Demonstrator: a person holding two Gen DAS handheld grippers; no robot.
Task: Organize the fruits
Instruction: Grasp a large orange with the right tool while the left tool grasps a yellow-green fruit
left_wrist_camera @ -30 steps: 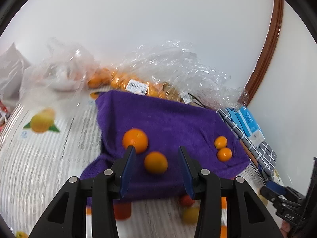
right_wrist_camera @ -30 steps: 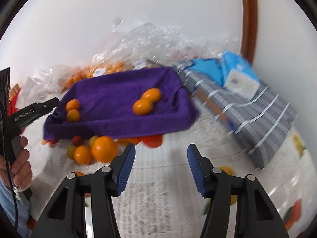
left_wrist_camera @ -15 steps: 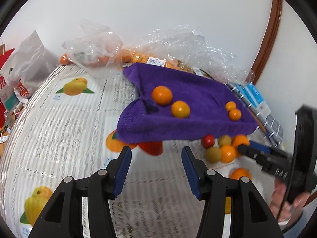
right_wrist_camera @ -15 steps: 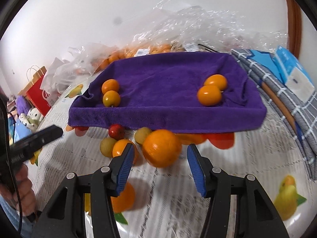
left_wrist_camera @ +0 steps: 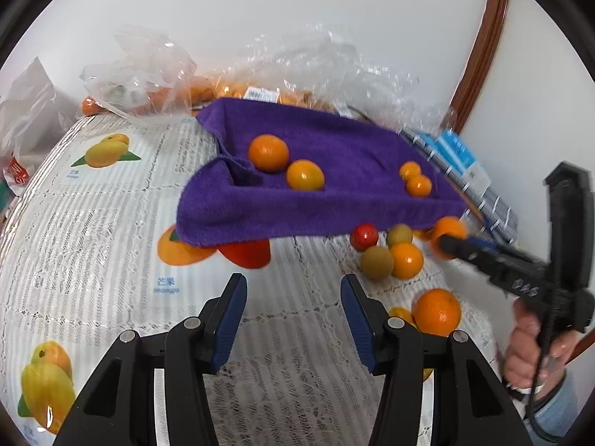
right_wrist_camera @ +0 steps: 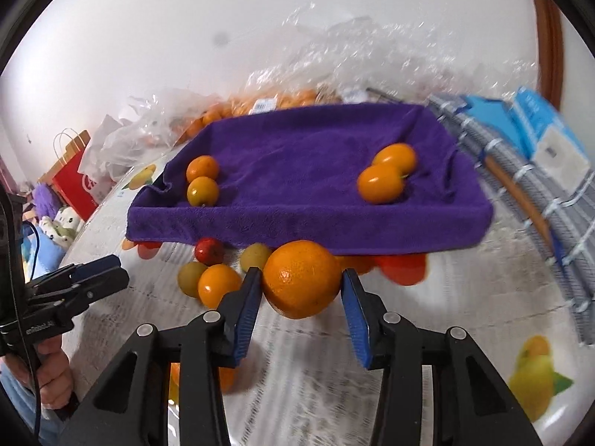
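The right gripper [right_wrist_camera: 300, 290] brackets a big orange [right_wrist_camera: 301, 278] on the bench, just before the purple towel tray [right_wrist_camera: 308, 219], not yet clamped. The tray holds 4 small oranges. The left gripper [left_wrist_camera: 293, 316] gapes empty.

Plain white wall [left_wrist_camera: 297, 7], brown wooden trim [left_wrist_camera: 479, 48] at right.

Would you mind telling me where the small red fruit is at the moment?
In the right wrist view, the small red fruit sits on the tablecloth just below the purple towel's front left edge, beside a yellow-green fruit.
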